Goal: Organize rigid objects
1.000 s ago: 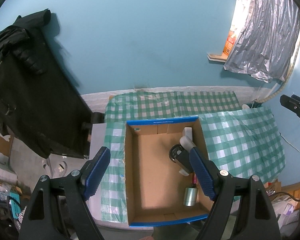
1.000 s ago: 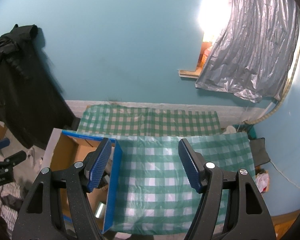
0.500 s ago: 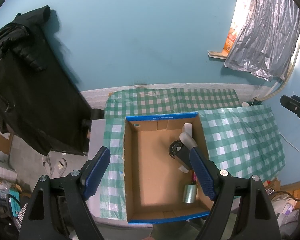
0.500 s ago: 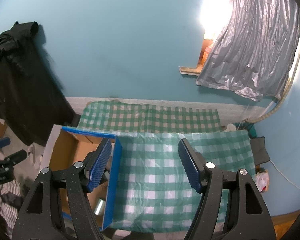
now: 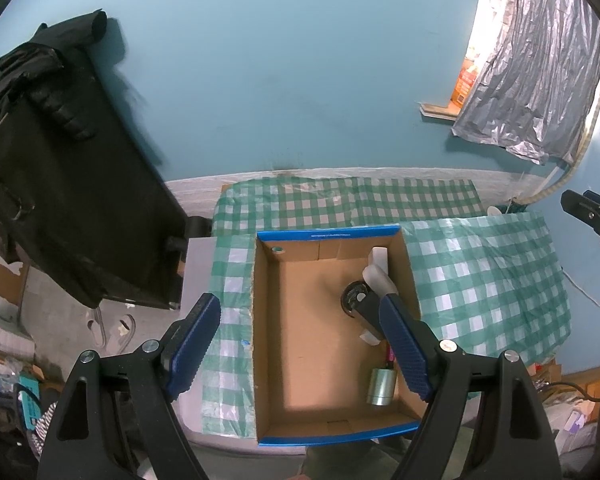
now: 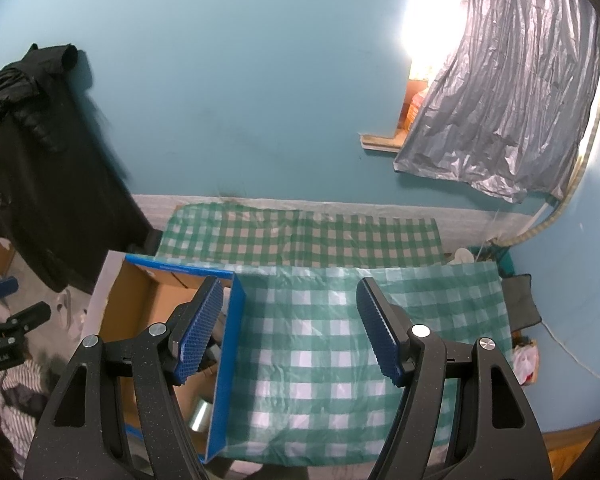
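An open cardboard box with blue edges (image 5: 328,236) sits on a green checked tablecloth (image 5: 480,280). Along its right side lie a white plastic piece (image 5: 378,270), a black round tool (image 5: 354,298), a small pink item (image 5: 389,354) and a silver metal cylinder (image 5: 381,386). My left gripper (image 5: 300,348) is open and empty, high above the box. My right gripper (image 6: 290,334) is open and empty above the cloth, right of the box (image 6: 224,364). The cylinder (image 6: 199,416) shows partly there.
A black jacket (image 5: 60,180) hangs at the left over a cluttered floor. A teal wall stands behind the table, with a silver curtain (image 5: 540,64) at the upper right. My right gripper's tips (image 5: 592,216) show at the right edge of the left wrist view.
Both grippers have drifted slightly; the box sits a little lower and more centred in the left wrist view. Nothing in the box has moved. Both grippers stay open.
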Action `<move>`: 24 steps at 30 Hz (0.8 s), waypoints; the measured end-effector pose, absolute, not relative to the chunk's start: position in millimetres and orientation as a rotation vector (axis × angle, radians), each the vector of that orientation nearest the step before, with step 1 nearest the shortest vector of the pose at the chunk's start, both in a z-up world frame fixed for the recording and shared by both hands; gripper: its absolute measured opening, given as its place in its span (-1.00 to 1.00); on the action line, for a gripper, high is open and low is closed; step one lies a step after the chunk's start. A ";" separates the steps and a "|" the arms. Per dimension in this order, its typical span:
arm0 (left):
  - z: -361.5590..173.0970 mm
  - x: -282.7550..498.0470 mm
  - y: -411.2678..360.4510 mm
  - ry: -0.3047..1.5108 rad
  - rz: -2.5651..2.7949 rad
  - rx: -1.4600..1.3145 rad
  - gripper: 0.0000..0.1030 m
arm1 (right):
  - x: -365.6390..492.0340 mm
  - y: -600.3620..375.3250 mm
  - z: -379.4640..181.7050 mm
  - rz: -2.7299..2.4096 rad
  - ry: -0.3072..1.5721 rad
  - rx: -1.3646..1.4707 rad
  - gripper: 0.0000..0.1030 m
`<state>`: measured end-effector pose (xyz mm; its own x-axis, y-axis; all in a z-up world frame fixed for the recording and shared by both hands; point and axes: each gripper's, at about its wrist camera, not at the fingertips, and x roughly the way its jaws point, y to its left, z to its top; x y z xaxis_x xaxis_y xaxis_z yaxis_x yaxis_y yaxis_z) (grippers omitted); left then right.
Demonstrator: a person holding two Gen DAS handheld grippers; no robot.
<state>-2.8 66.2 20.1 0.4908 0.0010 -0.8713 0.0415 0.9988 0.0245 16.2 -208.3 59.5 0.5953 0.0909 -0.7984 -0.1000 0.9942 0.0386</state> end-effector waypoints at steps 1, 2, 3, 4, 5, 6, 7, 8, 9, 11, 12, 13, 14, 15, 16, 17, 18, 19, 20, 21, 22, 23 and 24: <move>20.1 -2.9 66.2 1.057 -0.024 0.046 0.61 | 16.3 -208.6 59.9 0.112 0.928 -0.011 0.35; 20.4 -2.4 66.5 1.056 -0.023 0.047 0.61 | 16.1 -208.6 59.9 0.111 0.928 -0.011 0.34; 20.3 -2.4 66.6 1.057 -0.024 0.045 0.61 | 16.1 -208.6 59.7 0.111 0.928 -0.010 0.34; 20.2 -2.4 66.6 1.058 -0.025 0.045 0.61 | 16.1 -208.7 59.9 0.110 0.929 -0.011 0.35; 20.2 -2.4 66.7 1.059 -0.024 0.046 0.61 | 16.1 -208.8 59.9 0.110 0.928 -0.010 0.34; 20.5 -2.5 66.8 1.060 -0.024 0.047 0.61 | 16.0 -208.5 60.0 0.110 0.929 -0.008 0.34; 20.5 -2.5 66.9 1.059 -0.025 0.046 0.61 | 16.2 -208.3 60.1 0.110 0.929 -0.009 0.34; 20.4 -2.4 66.9 1.059 -0.025 0.045 0.61 | 16.0 -208.1 60.0 0.110 0.930 -0.010 0.34; 20.3 -2.3 66.9 1.059 -0.025 0.045 0.61 | 16.1 -208.2 60.0 0.111 0.929 -0.011 0.34; 20.2 -2.4 66.9 1.060 -0.026 0.044 0.61 | 16.3 -208.5 60.1 0.109 0.930 -0.011 0.35; 20.1 -2.4 66.9 1.061 -0.025 0.045 0.61 | 16.1 -208.7 60.0 0.109 0.930 -0.011 0.34; 20.5 -2.6 66.8 1.062 -0.026 0.044 0.61 | 16.2 -208.8 60.0 0.109 0.931 -0.011 0.34; 20.1 -2.4 67.0 1.061 -0.027 0.043 0.61 | 16.2 -208.8 60.0 0.108 0.931 -0.011 0.34; 19.9 -2.4 67.1 1.061 -0.027 0.043 0.61 | 15.4 -208.8 59.8 0.108 0.933 -0.012 0.34; 20.0 -2.4 67.2 1.060 -0.026 0.043 0.61 | 15.5 -208.8 59.8 0.108 0.931 -0.011 0.35; 19.8 -2.2 67.2 1.061 -0.026 0.042 0.61 | 15.7 -208.7 59.6 0.109 0.932 -0.012 0.34; 20.1 -2.3 67.3 1.062 -0.026 0.040 0.61 | 15.7 -208.6 59.5 0.108 0.933 -0.013 0.34; 19.9 -2.4 67.3 1.061 -0.026 0.041 0.61 | 15.4 -208.6 59.5 0.107 0.934 -0.014 0.34; 20.6 -3.0 67.2 1.061 -0.027 0.040 0.61 | 15.7 -208.6 59.8 0.107 0.933 -0.011 0.34; 20.7 -3.0 67.5 1.059 -0.026 0.040 0.61 | 15.5 -208.6 59.9 0.107 0.933 -0.011 0.34; 21.6 -3.8 67.2 1.057 -0.027 0.039 0.61 | 15.6 -208.6 59.9 0.108 0.933 -0.010 0.35; 21.0 -3.3 66.4 1.056 -0.027 0.039 0.61 | 15.9 -208.5 59.9 0.108 0.933 -0.011 0.34; 21.5 -3.9 66.1 1.056 -0.027 0.039 0.61 | 15.8 -208.5 59.9 0.107 0.933 -0.012 0.35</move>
<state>-3.9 66.1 21.5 0.4925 -0.0033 -0.8703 0.0405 0.9990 0.0191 15.8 -208.5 59.9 0.5903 0.0868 -0.8025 -0.0970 0.9946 0.0362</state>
